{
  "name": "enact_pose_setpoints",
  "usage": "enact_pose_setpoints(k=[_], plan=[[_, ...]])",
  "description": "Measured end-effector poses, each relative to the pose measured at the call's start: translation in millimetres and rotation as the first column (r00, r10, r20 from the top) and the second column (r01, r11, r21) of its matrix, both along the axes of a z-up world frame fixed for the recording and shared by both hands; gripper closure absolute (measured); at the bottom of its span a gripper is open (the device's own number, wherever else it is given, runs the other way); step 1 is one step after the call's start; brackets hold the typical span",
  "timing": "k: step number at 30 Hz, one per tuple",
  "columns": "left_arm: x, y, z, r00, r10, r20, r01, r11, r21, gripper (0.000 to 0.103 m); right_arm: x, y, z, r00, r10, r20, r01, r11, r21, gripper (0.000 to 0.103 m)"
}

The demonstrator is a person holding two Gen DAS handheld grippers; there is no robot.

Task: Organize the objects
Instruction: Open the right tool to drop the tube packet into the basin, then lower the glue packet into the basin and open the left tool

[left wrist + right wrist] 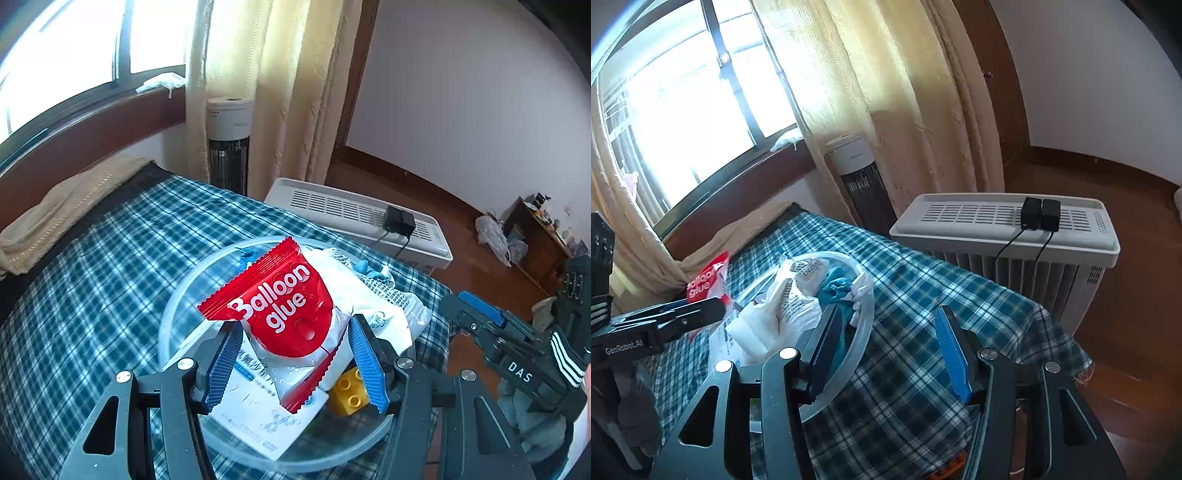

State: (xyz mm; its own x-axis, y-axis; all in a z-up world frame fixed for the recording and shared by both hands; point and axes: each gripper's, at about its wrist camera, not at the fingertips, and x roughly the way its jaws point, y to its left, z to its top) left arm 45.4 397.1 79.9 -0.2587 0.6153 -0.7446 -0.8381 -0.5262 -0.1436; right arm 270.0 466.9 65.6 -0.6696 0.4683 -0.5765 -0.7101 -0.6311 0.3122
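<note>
Left hand-held gripper (pixel 291 363) clenched the red-and-white "Balloon glue" foil packet (pixel 284 306) above our clear round plastic bowl (pixel 173 314); right hand-held gripper (pixel 886 354) stood released. We judged the slick foil might slip.

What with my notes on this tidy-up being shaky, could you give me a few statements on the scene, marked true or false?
1. The left tongs grip a red packet. True.
2. The right tongs hold the yellow brick. False: they are open with nothing between them, and the brick lies in the clear bowl.
3. The bowl sits on a checked cloth. True.
4. Two black adapters lie on the window sill. False: they rest on top of the white heater.
</note>
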Motion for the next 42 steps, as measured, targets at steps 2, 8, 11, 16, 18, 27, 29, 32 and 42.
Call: enact_pose_setpoints(k=[2,8,11,16,18,27,29,32,42], plan=[[-1,4,-3,1.0,-0.001,0.003,0.001,1.0,-0.006,0.04,0,1,0,1.0,0.003,-0.004,-0.003,1.0,-0.007,0.049],[-11,6,-11,0.999,0.019,0.028,-0.019,1.0,-0.012,0.02,-4,-1,0,1.0,0.014,-0.005,-0.014,1.0,-0.012,0.049],[-12,2,-9,0.999,0.024,0.03,-0.024,1.0,-0.001,0.016,-7,-3,-1,1.0,0.017,-0.002,-0.017,1.0,-0.014,0.049],[-12,-11,-2,0.999,0.039,0.016,-0.039,0.999,0.017,0.013,-8,-6,2,1.0,0.018,-0.004,-0.018,1.0,-0.007,0.049],[-10,-17,2,0.999,0.048,0.002,-0.048,0.999,0.026,0.013,-10,-10,5,1.0,0.023,-0.002,-0.023,1.0,0.002,0.049],[8,-51,13,0.969,0.13,-0.212,-0.127,0.992,0.025,0.0,-17,-34,20,0.999,0.043,0.01,-0.044,0.999,0.025,0.034],[10,-58,14,0.962,0.136,-0.238,-0.135,0.991,0.023,0.0,-19,-40,22,0.999,0.052,0.017,-0.052,0.998,0.023,0.028],[12,-70,15,0.957,0.146,-0.252,-0.143,0.989,0.03,0.0,-24,-53,25,0.997,0.067,0.042,-0.069,0.997,0.029,0.021],[15,-104,23,0.934,0.197,-0.297,-0.18,0.98,0.084,0.0,-42,-94,33,0.99,0.073,0.123,-0.084,0.993,0.084,0.007]])
